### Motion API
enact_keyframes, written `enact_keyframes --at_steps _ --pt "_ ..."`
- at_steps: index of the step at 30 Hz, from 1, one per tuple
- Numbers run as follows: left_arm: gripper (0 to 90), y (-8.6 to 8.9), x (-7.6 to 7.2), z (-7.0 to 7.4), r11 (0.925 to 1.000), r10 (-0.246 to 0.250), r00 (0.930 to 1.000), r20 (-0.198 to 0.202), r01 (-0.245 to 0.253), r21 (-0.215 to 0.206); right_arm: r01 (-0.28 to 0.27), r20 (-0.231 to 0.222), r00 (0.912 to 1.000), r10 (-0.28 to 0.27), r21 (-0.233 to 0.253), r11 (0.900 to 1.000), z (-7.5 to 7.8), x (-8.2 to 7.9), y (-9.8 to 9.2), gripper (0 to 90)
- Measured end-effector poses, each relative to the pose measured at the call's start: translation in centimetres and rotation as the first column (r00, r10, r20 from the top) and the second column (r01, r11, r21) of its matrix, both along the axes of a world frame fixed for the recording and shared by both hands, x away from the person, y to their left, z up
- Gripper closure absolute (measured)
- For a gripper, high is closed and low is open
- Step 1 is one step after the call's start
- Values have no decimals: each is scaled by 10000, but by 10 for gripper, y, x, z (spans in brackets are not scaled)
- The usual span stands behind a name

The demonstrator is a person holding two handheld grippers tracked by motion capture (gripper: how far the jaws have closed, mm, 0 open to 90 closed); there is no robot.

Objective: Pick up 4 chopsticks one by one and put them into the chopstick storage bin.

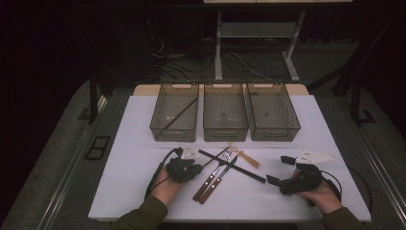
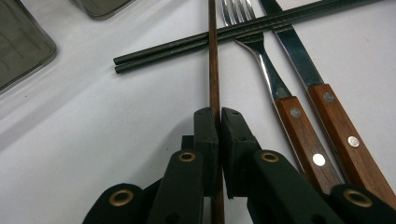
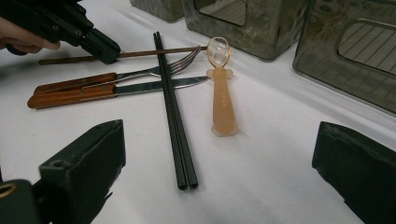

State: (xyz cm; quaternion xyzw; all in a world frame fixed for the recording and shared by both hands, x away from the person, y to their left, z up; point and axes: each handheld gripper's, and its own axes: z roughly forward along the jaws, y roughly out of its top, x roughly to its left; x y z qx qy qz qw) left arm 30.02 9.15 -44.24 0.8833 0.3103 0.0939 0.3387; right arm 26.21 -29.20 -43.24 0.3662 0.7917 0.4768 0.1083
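Three bins (image 1: 225, 120); left holds one brown chopstick (image 1: 179, 115).

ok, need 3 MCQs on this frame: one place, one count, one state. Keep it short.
1. Where does the brown chopstick held by the left tool lie against the black chopstick pair?
A. Across it
B. Parallel beside it
C. Inside a bin

2. How many clear bins stand at the far side of the table?
A. Two
B. Three
C. Four

3. How stands the right tool?
A. Shut on the fork
B. Shut on the spoon
C. Open, holding nothing

Answers:
1. A, the left gripper view shows the brown stick crossing the black pair.
2. B, the high view shows three in a row.
3. C, its jaws stand wide apart in the right gripper view, with the orange spoon and the fork lying beyond them.
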Motion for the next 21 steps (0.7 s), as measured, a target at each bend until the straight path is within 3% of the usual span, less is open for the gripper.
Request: enact_keyframes --at_steps 12,21 --pt "853 8 1 6 10000 61 10000 -61 -61 -69 -31 18 10000 31 41 10000 0 0 0 28" --pt "853 15 2 12 9990 -373 9992 -135 370 -242 -39 3 10000 39 70 10000 0 0 0 28"
